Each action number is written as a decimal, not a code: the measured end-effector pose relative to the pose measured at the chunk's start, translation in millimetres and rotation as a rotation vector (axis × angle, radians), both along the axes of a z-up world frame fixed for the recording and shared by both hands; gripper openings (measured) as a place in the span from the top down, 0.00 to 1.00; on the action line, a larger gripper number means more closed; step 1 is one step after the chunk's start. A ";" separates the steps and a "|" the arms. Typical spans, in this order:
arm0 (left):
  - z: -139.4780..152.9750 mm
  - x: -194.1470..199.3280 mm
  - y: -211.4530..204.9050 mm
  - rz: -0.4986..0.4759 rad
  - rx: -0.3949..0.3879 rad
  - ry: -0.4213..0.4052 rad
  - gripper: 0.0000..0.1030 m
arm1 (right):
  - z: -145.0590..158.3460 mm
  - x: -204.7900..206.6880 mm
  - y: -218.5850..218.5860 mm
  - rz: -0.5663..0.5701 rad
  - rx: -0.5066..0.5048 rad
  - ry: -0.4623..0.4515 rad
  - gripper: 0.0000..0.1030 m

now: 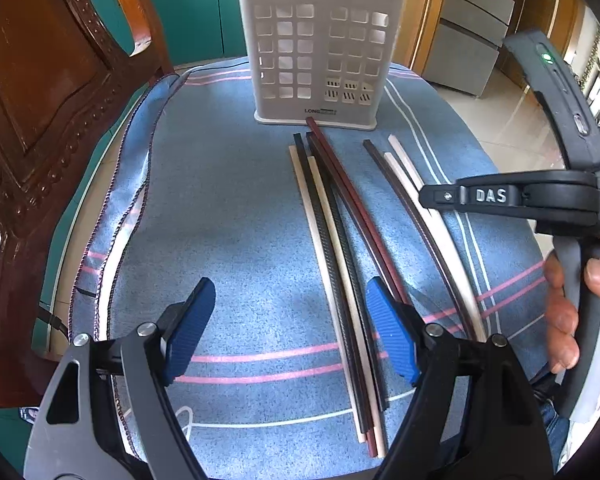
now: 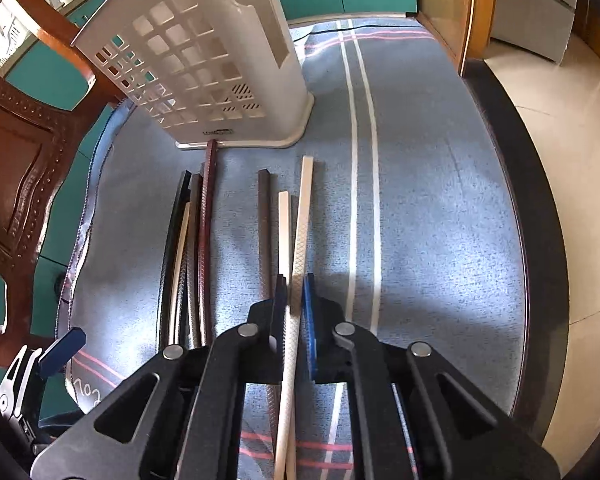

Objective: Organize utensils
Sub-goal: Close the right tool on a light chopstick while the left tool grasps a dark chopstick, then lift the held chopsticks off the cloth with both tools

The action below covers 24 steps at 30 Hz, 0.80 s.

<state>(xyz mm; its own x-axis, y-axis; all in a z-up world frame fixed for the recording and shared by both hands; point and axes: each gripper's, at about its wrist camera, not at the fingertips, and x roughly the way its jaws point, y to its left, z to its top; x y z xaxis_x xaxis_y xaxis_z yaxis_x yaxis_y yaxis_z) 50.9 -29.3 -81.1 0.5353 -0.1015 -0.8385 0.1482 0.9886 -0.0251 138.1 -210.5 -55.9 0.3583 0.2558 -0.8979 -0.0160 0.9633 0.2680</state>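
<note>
Several chopsticks, cream, black and dark red, lie lengthwise on a blue striped cloth (image 1: 228, 216) in front of a white perforated utensil holder (image 1: 320, 52). In the left wrist view, my left gripper (image 1: 292, 328) is open and empty, low over the cloth, left of the main bundle (image 1: 340, 240). My right gripper (image 2: 296, 300) is shut on a cream chopstick (image 2: 302, 224), which runs forward between the pads. A second cream chopstick (image 2: 284, 232) and a dark one (image 2: 265, 232) lie just left of it. The holder also shows in the right wrist view (image 2: 204, 68).
A carved wooden chair (image 1: 40, 120) stands at the left edge of the table. The right gripper's body (image 1: 540, 196) and the hand holding it are at the right of the left view. The table's dark rim (image 2: 520, 200) runs along the right, with tiled floor beyond.
</note>
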 end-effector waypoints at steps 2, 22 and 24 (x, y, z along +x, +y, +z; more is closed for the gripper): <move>-0.5 4.2 6.1 0.017 -0.010 0.001 0.25 | 4.6 3.6 -1.0 -0.006 0.019 0.002 0.91; -17.9 110.4 -7.3 -0.075 -0.026 0.124 0.75 | 18.6 6.1 -59.4 -0.060 0.164 -0.053 0.91; -17.9 117.3 2.6 -0.034 -0.005 0.133 0.76 | 17.9 8.5 -57.4 -0.055 0.169 -0.051 0.91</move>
<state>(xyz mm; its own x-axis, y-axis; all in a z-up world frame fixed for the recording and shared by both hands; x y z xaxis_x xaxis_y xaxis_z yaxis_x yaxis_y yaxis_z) 168.2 -26.7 -99.0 0.4155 -0.1217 -0.9014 0.1767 0.9829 -0.0513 146.6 -268.0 -37.9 0.4200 0.3803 -0.8240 0.0179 0.9043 0.4265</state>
